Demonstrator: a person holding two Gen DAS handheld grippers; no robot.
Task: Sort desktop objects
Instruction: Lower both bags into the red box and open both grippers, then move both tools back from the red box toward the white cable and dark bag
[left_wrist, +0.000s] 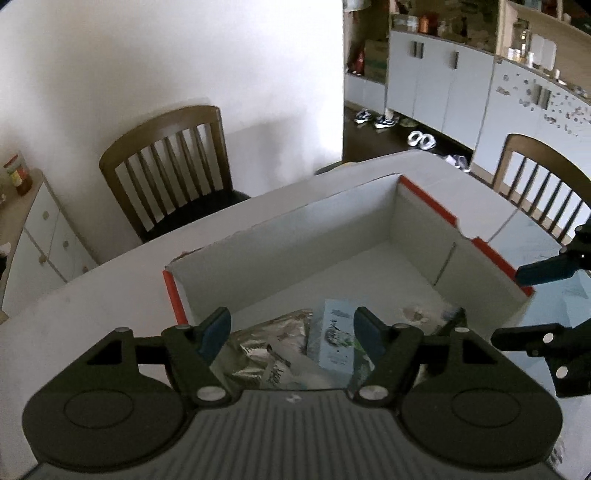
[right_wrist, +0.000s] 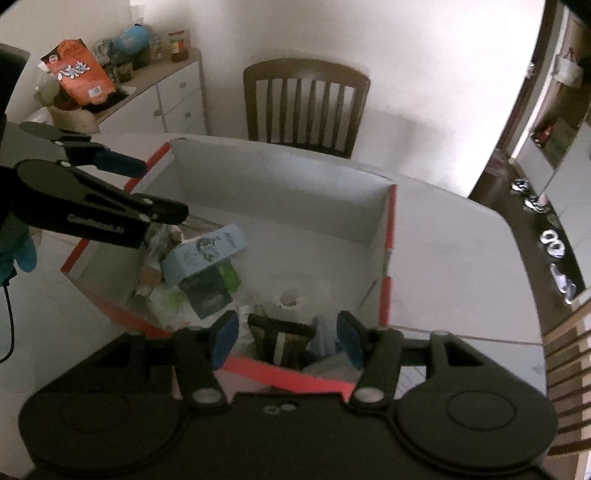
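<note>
While above the box (left_wrist: 424, 221), each hand-held gripper — left (left_wrist: 291, 332), right (right_wrist: 282, 334) — parted, empty.

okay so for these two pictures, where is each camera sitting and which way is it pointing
Left wrist: rides the left gripper, looking down into the white box; own open jaws below, right gripper at the right edge.
Right wrist: rides the right gripper, looking down into the same box; own open jaws, left gripper and a blue-gloved hand at left.
Shared: box, light blue carton, table.
</note>
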